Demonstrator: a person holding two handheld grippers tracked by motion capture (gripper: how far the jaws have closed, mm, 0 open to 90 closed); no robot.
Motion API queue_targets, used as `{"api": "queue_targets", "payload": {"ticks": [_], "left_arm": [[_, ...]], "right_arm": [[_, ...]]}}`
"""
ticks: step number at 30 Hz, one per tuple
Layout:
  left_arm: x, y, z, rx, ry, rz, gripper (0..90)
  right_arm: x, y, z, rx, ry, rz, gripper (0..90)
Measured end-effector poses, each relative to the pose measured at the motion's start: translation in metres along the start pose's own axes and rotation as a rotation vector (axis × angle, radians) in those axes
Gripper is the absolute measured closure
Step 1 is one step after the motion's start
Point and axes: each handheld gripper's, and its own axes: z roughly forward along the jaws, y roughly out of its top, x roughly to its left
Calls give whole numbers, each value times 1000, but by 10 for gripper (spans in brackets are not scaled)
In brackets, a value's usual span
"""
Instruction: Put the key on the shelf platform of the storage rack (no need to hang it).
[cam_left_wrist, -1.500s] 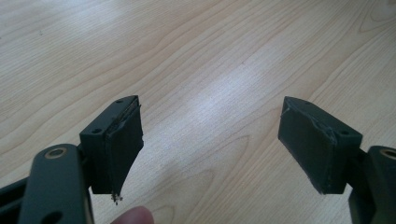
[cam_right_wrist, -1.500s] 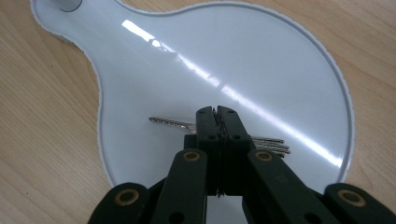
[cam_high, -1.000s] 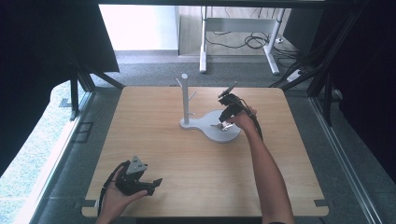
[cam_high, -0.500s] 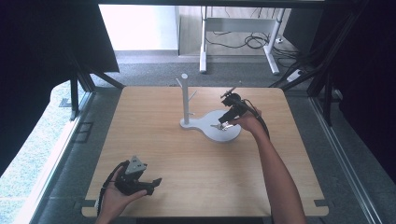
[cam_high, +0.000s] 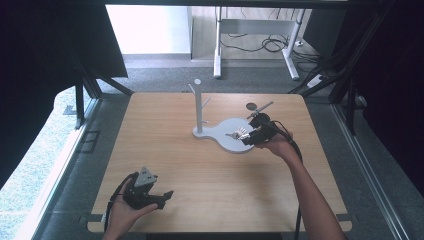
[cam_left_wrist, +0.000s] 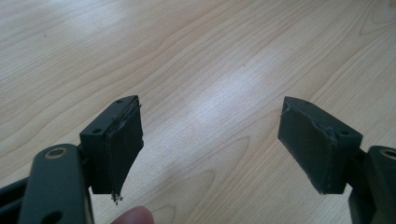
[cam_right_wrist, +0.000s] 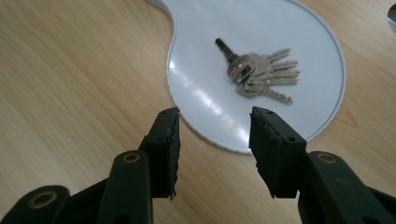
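Observation:
A bunch of silver keys lies fanned out on the round white dish of a stand; in the high view the keys sit on that dish. My right gripper hovers just short of the dish's near edge, open, nothing between its jaws. From above, the right gripper sits at the dish's right side. My left gripper rests at the table's front left, held in a hand. Its jaws stand wide apart over bare wood in the left gripper view.
A white post with short pegs rises from the stand's narrow end, left of the dish. A small dark disc on a thin rod lies beyond the right gripper. The wooden table spreads broad between the two hands.
My right gripper has drawn back and down from the dish's far right toward its near right edge. The keys lie free on the dish. The left gripper stays put.

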Motion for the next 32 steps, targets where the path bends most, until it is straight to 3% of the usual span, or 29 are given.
{"api": "queue_targets", "payload": {"ticks": [9, 17, 21, 28, 31, 32], "left_arm": [[-2, 0, 2, 4, -1, 3, 223], [-3, 0, 4, 10, -1, 5, 223], [-4, 0, 6, 15, -4, 5, 223], [-6, 0, 10, 26, -3, 7, 223], [-6, 0, 10, 27, -2, 9, 223], [-6, 0, 11, 27, -3, 8, 223]], "right_arm": [[8, -37, -11, -57, 31, 6, 525], [12, -94, -13, -107, 38, 42, 517], [10, -108, -12, -114, 34, 66, 517], [9, -117, -11, -150, 41, 85, 502], [7, -120, -7, -154, 26, 107, 474], [3, -125, -2, -161, 1, 134, 438]]}}
